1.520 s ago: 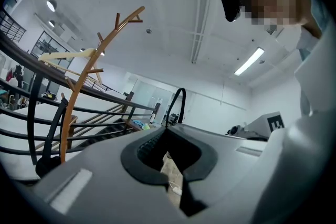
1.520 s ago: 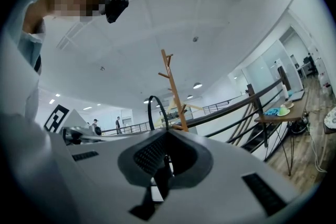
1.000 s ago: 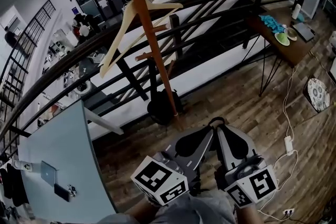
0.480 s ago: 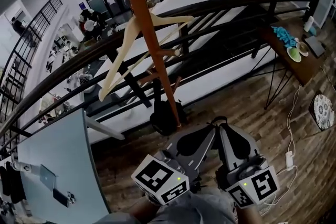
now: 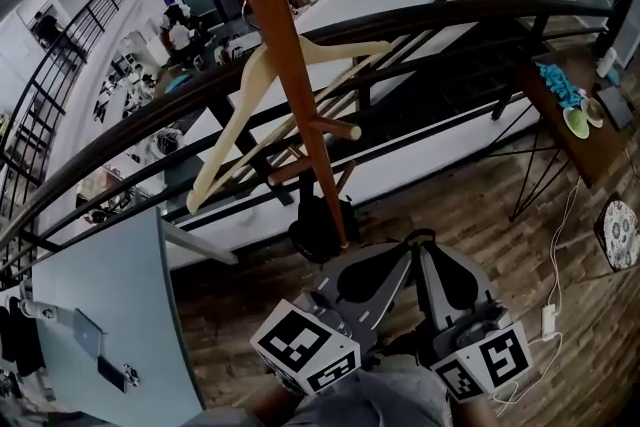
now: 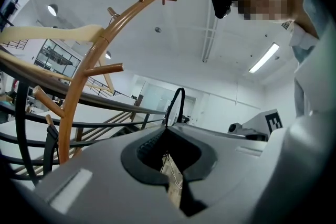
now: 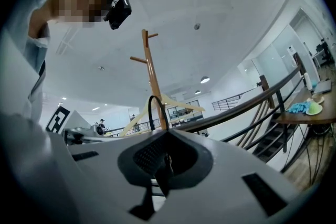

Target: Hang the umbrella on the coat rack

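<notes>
Looming closer, coat rack [image 5: 290, 85] and hanger [image 5: 223, 135], umbrella strap [image 5: 418, 233] clamped

Coat rack [image 5: 292, 85] and hanger [image 5: 215, 155] are smooth wood, floor [image 5: 470, 215] is wood-plank

Right tool [image 7: 167, 132]: jaws pinching black loop [image 7: 153, 96]
Coat rack [image 7: 152, 76]: upright beyond, pale hanger [image 7: 182, 104] on it

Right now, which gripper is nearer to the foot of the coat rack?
Left. The left gripper sits just right of the coat rack foot; the right gripper lies beyond it, farther right. Both pinch a black loop.
</notes>
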